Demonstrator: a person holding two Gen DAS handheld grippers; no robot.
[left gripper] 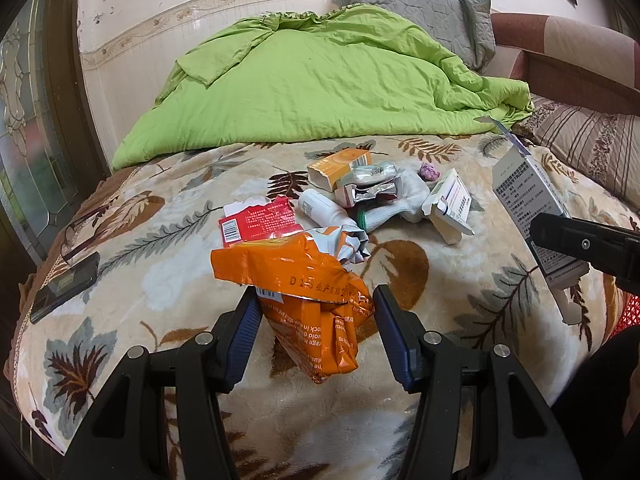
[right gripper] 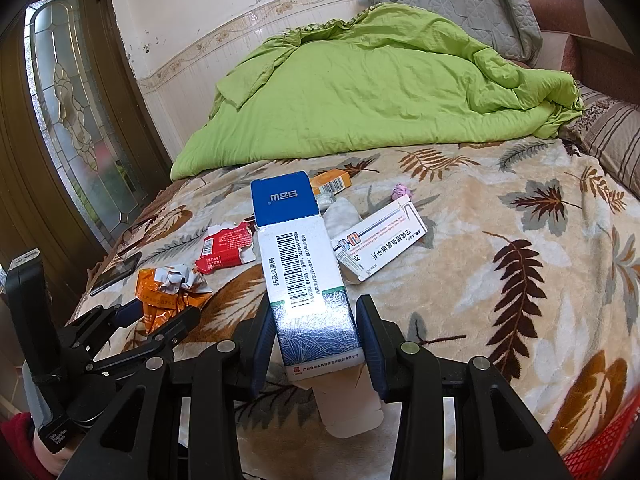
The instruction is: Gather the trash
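Observation:
A crumpled orange snack bag (left gripper: 304,280) sits between the blue pads of my left gripper (left gripper: 316,300), which is shut on it just above the leaf-patterned blanket (left gripper: 160,280). In the right wrist view, my right gripper (right gripper: 314,306) is shut on a tall white and blue medicine box (right gripper: 296,256) with a barcode, held up with its bottom flap hanging open. Further back on the bed lie a red wrapper (left gripper: 260,224), a white bottle (left gripper: 320,208), an orange carton (left gripper: 340,166), a foil pack (left gripper: 368,192), a white sock (left gripper: 404,200), a flat white carton (left gripper: 448,208) and a pink scrap (left gripper: 429,171).
A green quilt (left gripper: 320,80) and grey pillow (left gripper: 420,12) fill the far half of the bed. A black phone (left gripper: 64,286) lies near the bed's left edge, by a glass-panelled door (right gripper: 68,100). A red mesh basket (right gripper: 600,452) shows at the lower right.

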